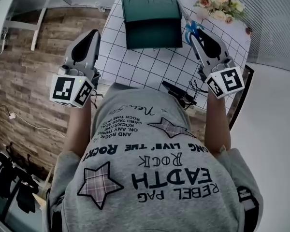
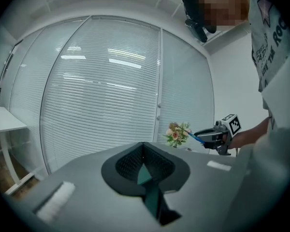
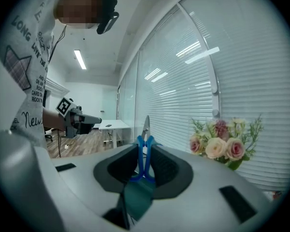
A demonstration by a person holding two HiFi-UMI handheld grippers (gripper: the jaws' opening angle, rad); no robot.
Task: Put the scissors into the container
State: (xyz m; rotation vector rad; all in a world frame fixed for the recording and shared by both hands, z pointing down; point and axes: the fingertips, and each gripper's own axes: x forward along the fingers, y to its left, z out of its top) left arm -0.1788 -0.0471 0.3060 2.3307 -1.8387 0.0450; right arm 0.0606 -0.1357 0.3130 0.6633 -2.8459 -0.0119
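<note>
While right gripper (image 1: 194,35) clamps scissors (image 3: 145,137) aloft, left gripper (image 1: 89,36) hovers, fingers (image 2: 129,163) together.

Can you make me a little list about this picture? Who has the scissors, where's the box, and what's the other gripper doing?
scissors: blue handles, clamped in the right gripper, not yet in the box
container: dark green, on the checked table
left gripper: shut, holding nothing
flowers: far right corner of the table
</note>
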